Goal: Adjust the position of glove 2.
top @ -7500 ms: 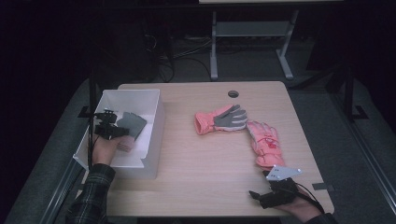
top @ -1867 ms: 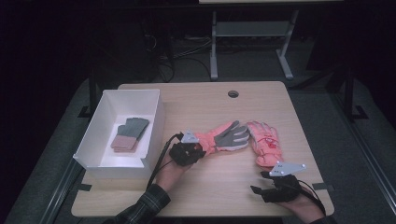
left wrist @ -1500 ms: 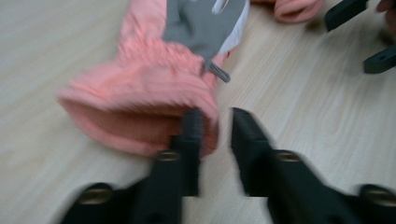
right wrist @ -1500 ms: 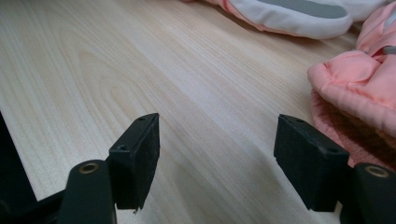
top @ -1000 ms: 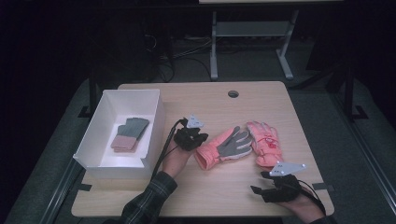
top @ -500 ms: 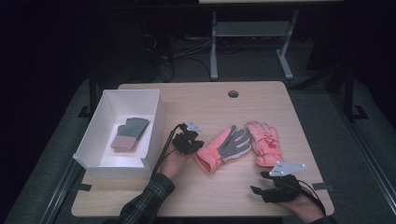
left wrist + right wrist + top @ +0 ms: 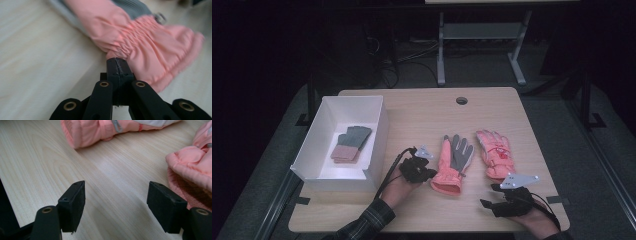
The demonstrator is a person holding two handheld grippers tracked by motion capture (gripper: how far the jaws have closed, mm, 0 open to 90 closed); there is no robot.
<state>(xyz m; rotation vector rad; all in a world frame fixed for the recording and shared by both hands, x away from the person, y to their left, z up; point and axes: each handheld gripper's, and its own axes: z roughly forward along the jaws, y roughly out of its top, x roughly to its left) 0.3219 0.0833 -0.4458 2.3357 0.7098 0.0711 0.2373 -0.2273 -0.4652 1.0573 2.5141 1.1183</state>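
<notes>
A pink glove with a grey palm (image 7: 454, 160) lies mid-table, fingers pointing away from me. My left gripper (image 7: 430, 175) is at the left edge of its cuff; in the left gripper view the jaws (image 7: 117, 62) are pressed together with the gathered pink cuff (image 7: 150, 52) bunched at their tips. A second pink glove (image 7: 494, 152) lies just to the right, parallel to the first. My right gripper (image 7: 487, 203) rests near the table's front edge below that glove, open, with bare wood between its pads (image 7: 116, 205). Both cuffs (image 7: 100, 130) (image 7: 192, 162) lie beyond it.
A white open box (image 7: 379, 130) stands at the table's left and holds a folded grey and pink pair of gloves (image 7: 351, 144). A round cable hole (image 7: 461, 100) sits near the far edge. Dark floor and a metal stand lie beyond the table.
The left gripper has moved a little toward the front edge, and the grey-palmed glove has swung with it to lie straight beside the other glove. The right gripper has not moved.
</notes>
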